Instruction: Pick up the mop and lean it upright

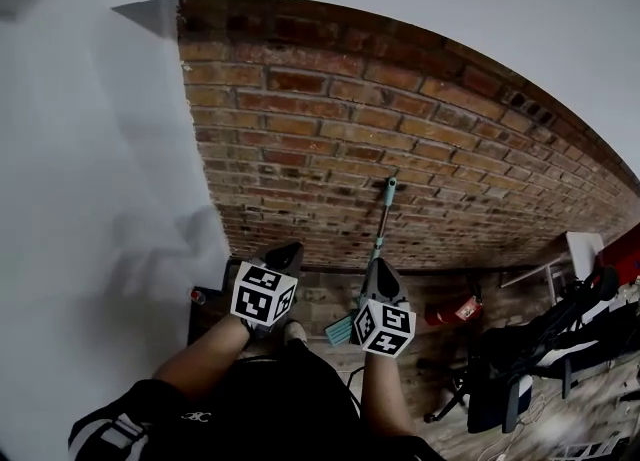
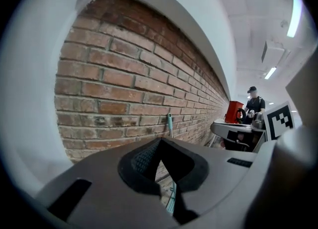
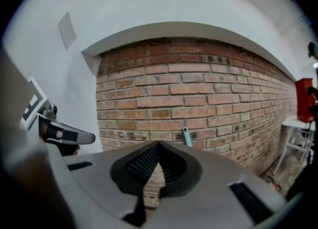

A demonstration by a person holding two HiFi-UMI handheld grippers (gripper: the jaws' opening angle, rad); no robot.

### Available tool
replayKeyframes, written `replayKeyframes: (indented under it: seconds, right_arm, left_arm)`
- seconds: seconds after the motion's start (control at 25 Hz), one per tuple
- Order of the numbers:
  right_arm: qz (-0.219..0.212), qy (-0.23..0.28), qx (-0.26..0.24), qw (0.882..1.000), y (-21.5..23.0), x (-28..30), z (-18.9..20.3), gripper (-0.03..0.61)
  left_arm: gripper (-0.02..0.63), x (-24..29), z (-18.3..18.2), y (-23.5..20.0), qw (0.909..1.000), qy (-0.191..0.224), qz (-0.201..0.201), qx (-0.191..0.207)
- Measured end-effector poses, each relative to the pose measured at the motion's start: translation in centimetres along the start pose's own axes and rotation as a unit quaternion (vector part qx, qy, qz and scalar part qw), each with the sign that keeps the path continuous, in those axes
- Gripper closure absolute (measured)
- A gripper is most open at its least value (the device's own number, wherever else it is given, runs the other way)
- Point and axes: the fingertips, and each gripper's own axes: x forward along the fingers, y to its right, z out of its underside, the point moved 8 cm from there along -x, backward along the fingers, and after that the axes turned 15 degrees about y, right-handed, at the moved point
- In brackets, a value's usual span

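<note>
Both forearms reach forward and down from the person's body, roughly parallel, the left forearm (image 1: 205, 359) bare and angled slightly inward, the right forearm (image 1: 385, 389) held straighter. Each carries its tool with the marker cube on top and the jaws pointing toward the brick wall (image 1: 330, 119). The left gripper (image 1: 290, 249) (image 2: 160, 143) has its jaws brought together at the tips and holds nothing; only brick and a sliver of teal show through the narrow slot beneath the tips. The right gripper (image 1: 380, 267) (image 3: 158, 146) is likewise closed tip to tip and empty, with bare brick showing through its slot. The mop (image 1: 383, 219) stands upright just beyond the right gripper, its thin handle leaning against the wall. The teal grip at its top (image 3: 187, 136) rises above and slightly right of that gripper's jaws, apart from them. From the left gripper the handle (image 2: 169, 123) appears ahead and a little to the right. The teal mop head (image 1: 340, 329) sits low, between the two grippers and nearer the right one. Dark chairs and clutter (image 1: 540, 349) lie well off to the right of the right gripper.
</note>
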Motion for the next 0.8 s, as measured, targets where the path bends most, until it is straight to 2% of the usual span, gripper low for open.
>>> replayKeyframes:
  seconds: [0.16,0.36,0.68,0.8]
  right_arm:
    - [-0.013,-0.002,0.001,1.000,2.6,4.3,-0.5,0.563]
    - [-0.016,-0.016,0.004,1.000,6.4,9.0,0.1,0.563]
    - [-0.018,-0.049,-0.015,0.999,10.3,15.5,3.3,0.563]
    - [-0.012,-0.067,-0.028,0.997,11.2,18.2,4.5,0.560]
  left_arm:
    - [0.621,4.2,-1.6,-0.8,0.9998,0.003,-0.020,-0.003]
    - [0.621,8.1,-1.9,-0.7,0.9993,-0.013,-0.034,0.006]
    - [0.621,12.4,-1.3,-0.1,0.9977,-0.040,-0.048,0.026]
    - [0.621,13.1,-0.5,-0.1,0.9971,-0.059,-0.044,0.016]
